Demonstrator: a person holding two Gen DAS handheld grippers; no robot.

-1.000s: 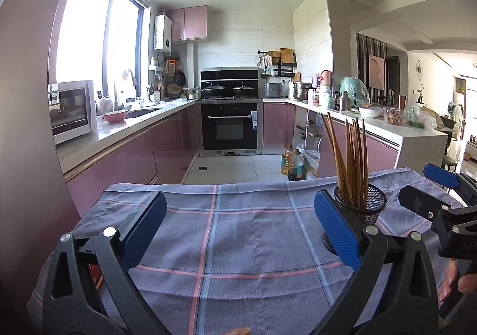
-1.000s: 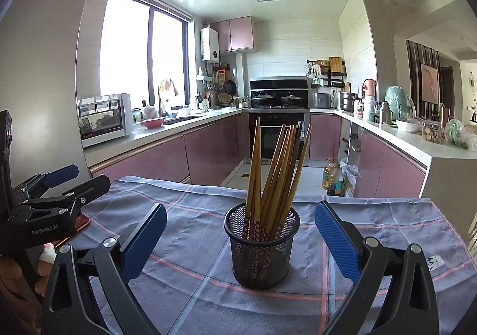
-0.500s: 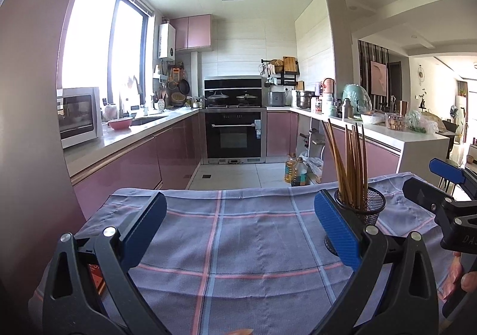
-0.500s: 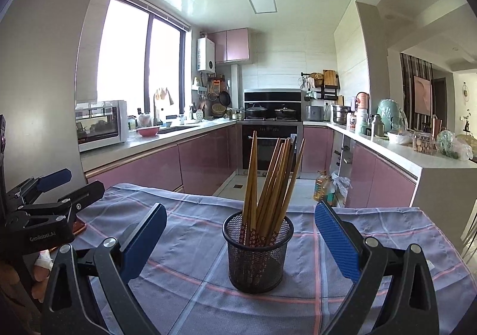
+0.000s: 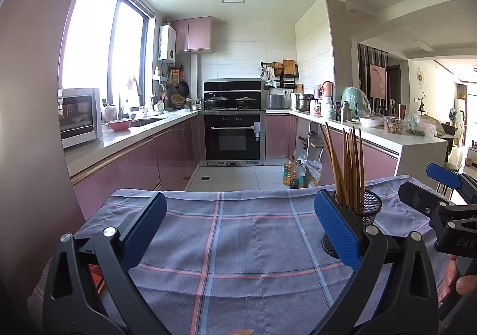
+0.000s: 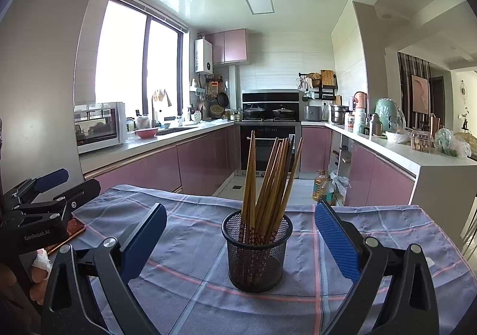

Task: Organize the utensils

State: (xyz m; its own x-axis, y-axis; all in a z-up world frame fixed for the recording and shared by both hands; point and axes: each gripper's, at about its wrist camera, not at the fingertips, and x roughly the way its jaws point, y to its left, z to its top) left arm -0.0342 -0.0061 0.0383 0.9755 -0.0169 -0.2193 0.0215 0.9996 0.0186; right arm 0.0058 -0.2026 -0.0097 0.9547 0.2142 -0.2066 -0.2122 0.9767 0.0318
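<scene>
On the cloth-covered bench (image 6: 387, 233), a mesh holder (image 6: 257, 251) of chopsticks (image 6: 269, 174) stands upright, centred between the spread blue pads of the right tongs (image 6: 238, 241), which grip nothing. Sorting looks not yet begun; next comes closing on one chopstick. Left tongs (image 5: 240, 230) hover level, wide open, empty, beside the holder.

Left wrist view: the mesh cup (image 5: 365, 209) is partly hidden behind a blue pad of the left claw (image 5: 241, 229); its base is not visible. The hand (image 5: 456, 281) on the right claw (image 5: 429, 183) is cut by the frame edge. Right wrist view: a flat reddish object (image 6: 70, 232), possibly a phone, lies mostly hidden under the left claw. The chopsticks (image 6: 268, 180) overlap, so no count.
</scene>
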